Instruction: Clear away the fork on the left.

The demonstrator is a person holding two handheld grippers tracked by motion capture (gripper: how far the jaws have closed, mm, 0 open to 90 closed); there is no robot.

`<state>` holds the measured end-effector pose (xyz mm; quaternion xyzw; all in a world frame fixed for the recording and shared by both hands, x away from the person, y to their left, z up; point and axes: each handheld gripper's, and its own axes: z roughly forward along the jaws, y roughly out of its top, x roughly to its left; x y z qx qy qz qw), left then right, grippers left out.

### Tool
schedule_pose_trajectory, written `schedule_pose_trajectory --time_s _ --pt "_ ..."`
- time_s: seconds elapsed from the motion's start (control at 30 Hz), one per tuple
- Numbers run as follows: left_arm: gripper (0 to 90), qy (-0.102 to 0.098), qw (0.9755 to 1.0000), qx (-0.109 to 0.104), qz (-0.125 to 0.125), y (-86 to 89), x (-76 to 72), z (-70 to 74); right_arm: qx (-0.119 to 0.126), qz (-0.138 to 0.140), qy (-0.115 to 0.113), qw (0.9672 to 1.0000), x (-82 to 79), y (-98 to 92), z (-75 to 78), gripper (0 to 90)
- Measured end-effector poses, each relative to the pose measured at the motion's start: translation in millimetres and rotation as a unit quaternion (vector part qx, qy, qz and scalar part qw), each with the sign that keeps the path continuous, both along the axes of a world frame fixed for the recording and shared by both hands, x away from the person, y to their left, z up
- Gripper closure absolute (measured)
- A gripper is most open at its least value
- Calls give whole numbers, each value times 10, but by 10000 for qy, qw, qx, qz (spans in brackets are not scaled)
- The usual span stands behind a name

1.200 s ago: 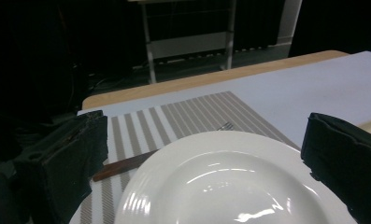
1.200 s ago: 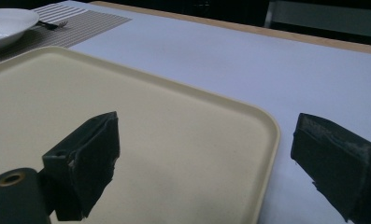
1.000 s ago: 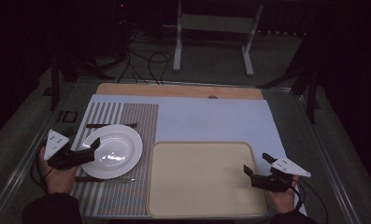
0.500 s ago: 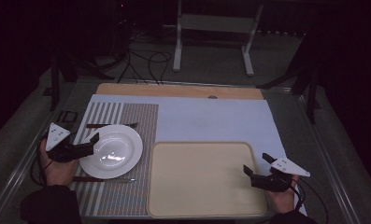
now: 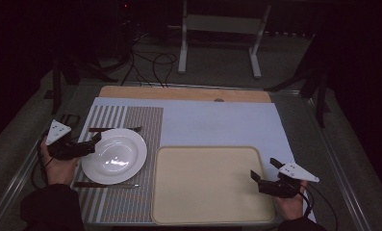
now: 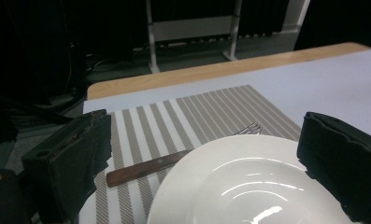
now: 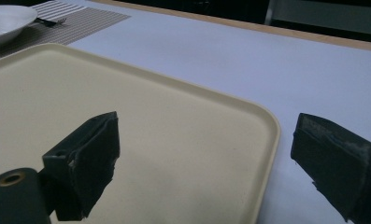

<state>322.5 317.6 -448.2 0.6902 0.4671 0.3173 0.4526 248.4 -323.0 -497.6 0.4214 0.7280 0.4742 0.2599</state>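
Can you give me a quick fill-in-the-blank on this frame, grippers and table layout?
1. The white plate sits on the ____ placemat.
2. The left gripper has its jaws ____ at the plate's rim.
3. The right gripper is over the beige ____.
4. The fork has a ____ handle.

Missing: striped; open; tray; wooden
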Motion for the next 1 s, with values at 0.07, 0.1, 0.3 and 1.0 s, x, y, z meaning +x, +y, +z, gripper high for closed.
schedule_pose_trajectory --time_s 0.07,0.1,0.3,1.0 --pt "38 301 9995 26 -77 14 82 17 -1 2 3 10000 0 -2 -2 81" --pt "43 341 9994 61 -95 21 108 18 -1 3 4 10000 0 -4 -3 81" --pt "44 551 9983 196 -76 69 250 33 -3 1 23 10000 1 -2 -8 81" --pt "0 1287 9862 1010 -252 72 725 17 -82 -27 83 9999 17 -3 -40 81"
